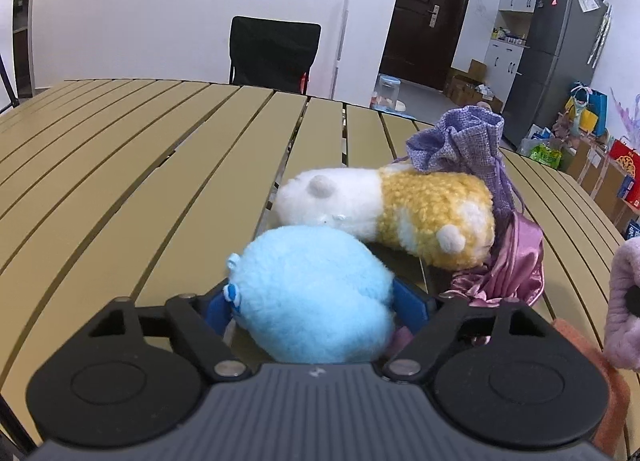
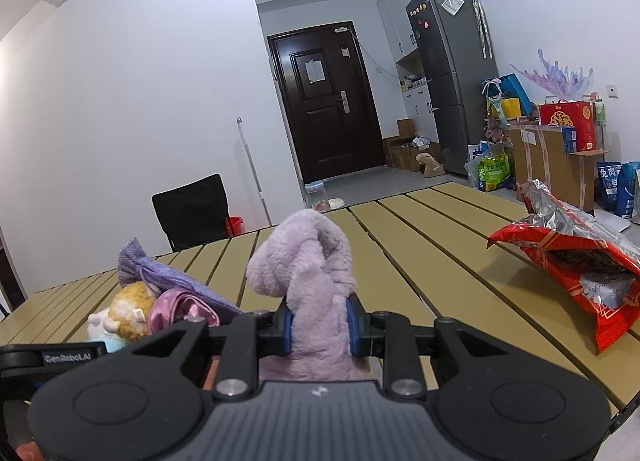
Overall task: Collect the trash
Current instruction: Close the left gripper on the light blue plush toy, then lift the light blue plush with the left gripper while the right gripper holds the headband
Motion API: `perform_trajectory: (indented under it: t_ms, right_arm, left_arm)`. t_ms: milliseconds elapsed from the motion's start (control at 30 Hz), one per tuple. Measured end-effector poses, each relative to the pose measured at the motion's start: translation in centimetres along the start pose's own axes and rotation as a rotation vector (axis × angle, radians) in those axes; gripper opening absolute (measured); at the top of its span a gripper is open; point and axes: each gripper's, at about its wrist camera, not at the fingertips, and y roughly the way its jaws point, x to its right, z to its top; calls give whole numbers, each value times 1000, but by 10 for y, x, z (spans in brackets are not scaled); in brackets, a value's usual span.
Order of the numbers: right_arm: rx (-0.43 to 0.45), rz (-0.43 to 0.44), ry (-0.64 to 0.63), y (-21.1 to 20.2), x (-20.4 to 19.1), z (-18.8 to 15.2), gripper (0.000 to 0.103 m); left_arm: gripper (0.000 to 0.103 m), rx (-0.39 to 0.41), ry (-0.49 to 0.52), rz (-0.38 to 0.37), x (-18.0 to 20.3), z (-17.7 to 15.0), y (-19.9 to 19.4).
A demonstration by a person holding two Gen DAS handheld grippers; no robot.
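My left gripper point(image 1: 316, 309) is shut on a light blue plush toy point(image 1: 316, 293), low over the slatted tan table point(image 1: 140, 149). Just beyond it lie a white and yellow plush point(image 1: 400, 209), a purple woven pouch point(image 1: 460, 141) and a pink satin bag point(image 1: 508, 265). My right gripper point(image 2: 320, 321) is shut on a lilac fluffy plush point(image 2: 308, 273), held upright above the table point(image 2: 420, 229). An open red snack bag point(image 2: 580, 261) with a silver lining lies on the table to its right. The lilac plush also shows at the right edge of the left wrist view point(image 1: 624, 301).
A black chair point(image 1: 274, 49) stands behind the table's far edge. A mop handle point(image 1: 342, 37) leans on the wall. A dark door point(image 2: 328, 101), a grey fridge point(image 2: 452, 73) and boxes and bags point(image 2: 552, 149) fill the far right of the room.
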Motion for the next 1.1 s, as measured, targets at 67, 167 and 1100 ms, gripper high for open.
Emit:
perform_trajectory:
  t_ms: [67, 167, 1100]
  right_arm:
    - [1, 1, 2, 0, 2, 1, 24]
    - [1, 2, 4, -1, 2, 0, 24]
    - [9, 30, -1, -7, -4, 1, 24]
  left_arm:
    - [79, 2, 4, 2, 0, -1, -2]
    - [76, 8, 11, 2, 0, -1, -4]
    - [45, 65, 76, -3, -7, 5, -37]
